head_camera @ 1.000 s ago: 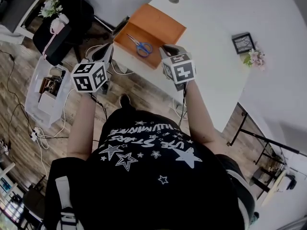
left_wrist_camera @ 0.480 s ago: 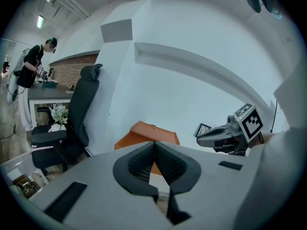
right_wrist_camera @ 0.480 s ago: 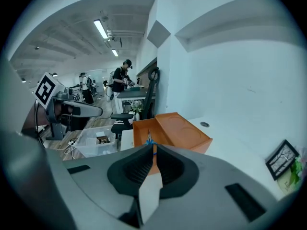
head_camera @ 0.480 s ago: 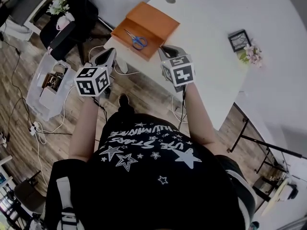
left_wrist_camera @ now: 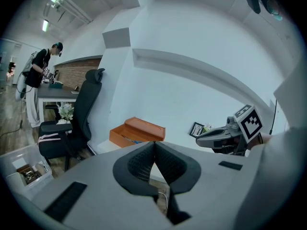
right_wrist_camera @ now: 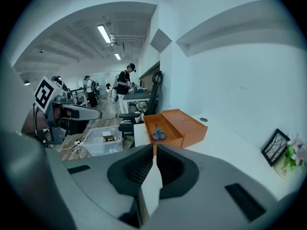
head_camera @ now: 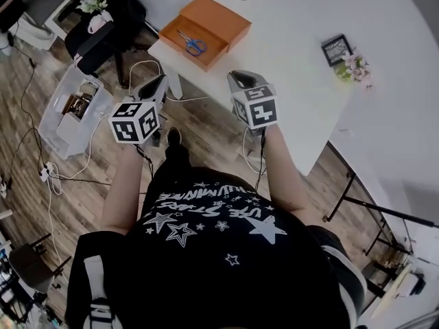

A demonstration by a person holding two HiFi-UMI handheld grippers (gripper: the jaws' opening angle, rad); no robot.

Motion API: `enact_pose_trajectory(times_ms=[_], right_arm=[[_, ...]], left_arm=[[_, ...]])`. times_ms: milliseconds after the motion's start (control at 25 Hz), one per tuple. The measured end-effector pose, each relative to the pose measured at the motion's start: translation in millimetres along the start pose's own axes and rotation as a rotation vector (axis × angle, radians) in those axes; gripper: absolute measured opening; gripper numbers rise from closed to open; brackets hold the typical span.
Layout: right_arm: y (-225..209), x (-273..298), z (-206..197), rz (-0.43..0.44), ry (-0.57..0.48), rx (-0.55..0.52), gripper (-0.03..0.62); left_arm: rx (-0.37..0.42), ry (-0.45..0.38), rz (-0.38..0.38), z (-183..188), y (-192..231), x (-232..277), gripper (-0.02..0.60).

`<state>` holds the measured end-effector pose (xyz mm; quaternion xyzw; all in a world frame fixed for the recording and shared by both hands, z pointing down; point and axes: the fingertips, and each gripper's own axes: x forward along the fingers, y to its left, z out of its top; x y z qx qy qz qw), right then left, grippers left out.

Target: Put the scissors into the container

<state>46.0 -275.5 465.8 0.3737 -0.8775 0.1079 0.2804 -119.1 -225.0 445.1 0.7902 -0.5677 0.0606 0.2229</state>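
Since the desk (head_camera: 302, 53) carried the orange container (head_camera: 219, 20) with the scissors (head_camera: 193, 42) already inside, the step looked finished.
Container sat at eleven o'clock on the desk, near its corner, blue-handled scissors flat in the open tray. At six o'clock from it, well apart, left claw (head_camera: 159, 82) and right claw (head_camera: 239, 77) hovered pinched together, empty. Best kept clear of the tray, by my judgement, so nothing got knocked.

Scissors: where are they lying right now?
In the head view, upper left of centre: the scissors lie inside the open orange box at the left corner of the white table.
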Motion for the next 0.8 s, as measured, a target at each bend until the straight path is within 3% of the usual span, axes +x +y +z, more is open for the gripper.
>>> enact_pose_trajectory(times_ms=[800], right_arm=[[19.3, -70.0, -85.0, 0.024, 0.026, 0.004, 0.057]], left_arm=[[-0.025, 0.015, 0.069, -73.4, -68.7, -62.7, 0.018]])
